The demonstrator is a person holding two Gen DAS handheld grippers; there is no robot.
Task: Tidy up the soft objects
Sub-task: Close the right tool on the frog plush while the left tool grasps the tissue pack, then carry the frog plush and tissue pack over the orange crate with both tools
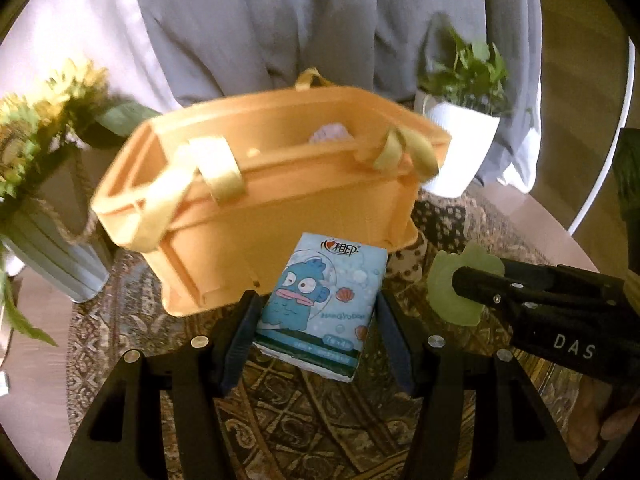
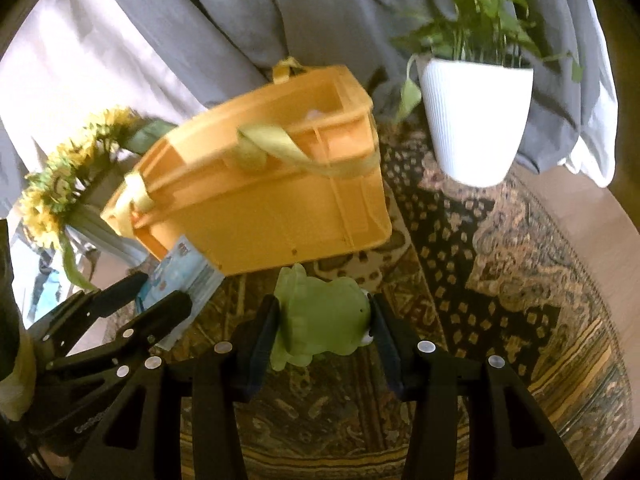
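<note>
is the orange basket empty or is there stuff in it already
Not empty: a pale pinkish soft item shows inside the orange basket, near its far wall. What it is, cannot tell.

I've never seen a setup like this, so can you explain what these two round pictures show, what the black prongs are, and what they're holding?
Each picture comes from a fisheye camera on a hand-held two-finger gripper, looking along its fingers. A person carries one per hand; no robot arm. The left gripper is shut on a tissue pack printed with a blue cartoon fish. The right gripper is shut on a green plush frog. Ahead, on a patterned rug, are an orange basket with yellow handles, a white potted plant and sunflowers.
</note>
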